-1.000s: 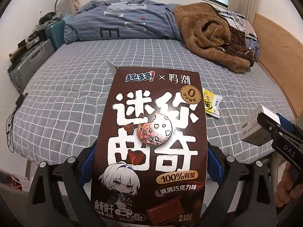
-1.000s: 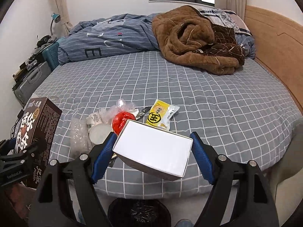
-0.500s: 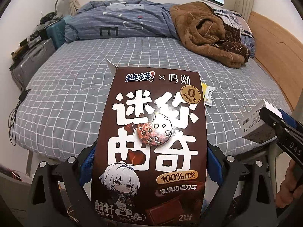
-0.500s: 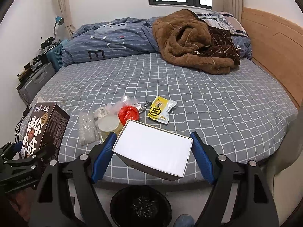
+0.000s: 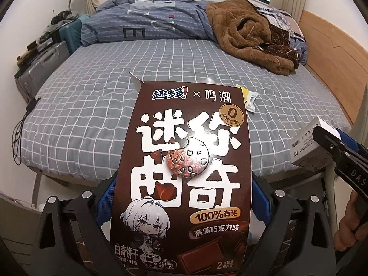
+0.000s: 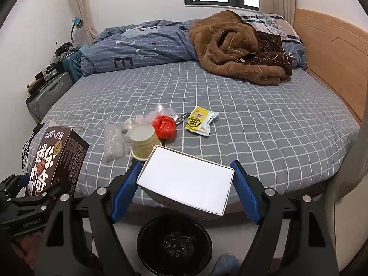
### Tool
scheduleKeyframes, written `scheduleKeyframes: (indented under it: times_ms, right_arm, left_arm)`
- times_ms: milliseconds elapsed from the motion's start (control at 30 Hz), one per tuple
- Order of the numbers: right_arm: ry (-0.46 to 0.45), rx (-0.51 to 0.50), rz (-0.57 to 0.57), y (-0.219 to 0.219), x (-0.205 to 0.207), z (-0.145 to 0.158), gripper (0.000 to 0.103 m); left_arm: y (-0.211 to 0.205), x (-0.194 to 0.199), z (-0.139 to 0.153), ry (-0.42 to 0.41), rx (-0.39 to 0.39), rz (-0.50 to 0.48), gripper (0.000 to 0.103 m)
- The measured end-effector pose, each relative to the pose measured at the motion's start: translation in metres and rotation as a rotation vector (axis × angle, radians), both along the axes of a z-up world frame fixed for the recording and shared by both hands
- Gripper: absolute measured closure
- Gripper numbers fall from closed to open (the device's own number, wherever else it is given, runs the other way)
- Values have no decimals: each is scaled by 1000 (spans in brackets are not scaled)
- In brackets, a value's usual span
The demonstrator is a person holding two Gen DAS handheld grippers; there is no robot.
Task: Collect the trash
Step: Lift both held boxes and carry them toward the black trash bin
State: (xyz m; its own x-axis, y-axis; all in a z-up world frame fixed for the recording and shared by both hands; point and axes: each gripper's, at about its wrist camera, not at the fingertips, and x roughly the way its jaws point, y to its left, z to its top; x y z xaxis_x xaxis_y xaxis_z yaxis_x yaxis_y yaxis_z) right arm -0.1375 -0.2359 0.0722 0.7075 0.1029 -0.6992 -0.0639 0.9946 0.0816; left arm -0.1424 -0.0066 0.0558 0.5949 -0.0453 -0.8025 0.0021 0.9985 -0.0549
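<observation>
My left gripper is shut on a brown cookie box, held upright off the bed's near edge; the box also shows in the right wrist view. My right gripper is shut on a white carton, held above a black bin on the floor. The carton also shows in the left wrist view. On the bed lie a yellow snack packet, a red plastic wad, a paper cup and clear plastic wrap.
The bed has a grey checked sheet, a blue duvet and a brown blanket at the back. A wooden headboard stands right. Suitcases and clutter stand left of the bed.
Both grippers have drawn back and up from the bed with their boxes. The bin shows more fully under the right gripper, and the paper cup shows more fully.
</observation>
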Motion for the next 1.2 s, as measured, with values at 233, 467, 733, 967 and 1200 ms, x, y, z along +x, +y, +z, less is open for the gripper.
scheduleKeyframes:
  times_ms: [233, 467, 733, 967, 1200]
  right_arm:
    - [12, -1, 9, 4, -21, -11, 28]
    - [16, -10, 19, 12, -34, -25, 28]
    - [61, -23, 28, 19, -34, -58, 28]
    - [115, -25, 28, 20, -26, -97, 28]
    - [178, -27, 41, 23, -17, -138, 28]
  left_arm:
    - [10, -22, -9, 1, -3, 14, 12]
    - [17, -34, -27, 10, -28, 22, 12]
    - [16, -38, -65, 54, -31, 14, 12]
    - [15, -34, -105, 102, -32, 13, 12]
    - [12, -27, -150, 162, -33, 10, 12]
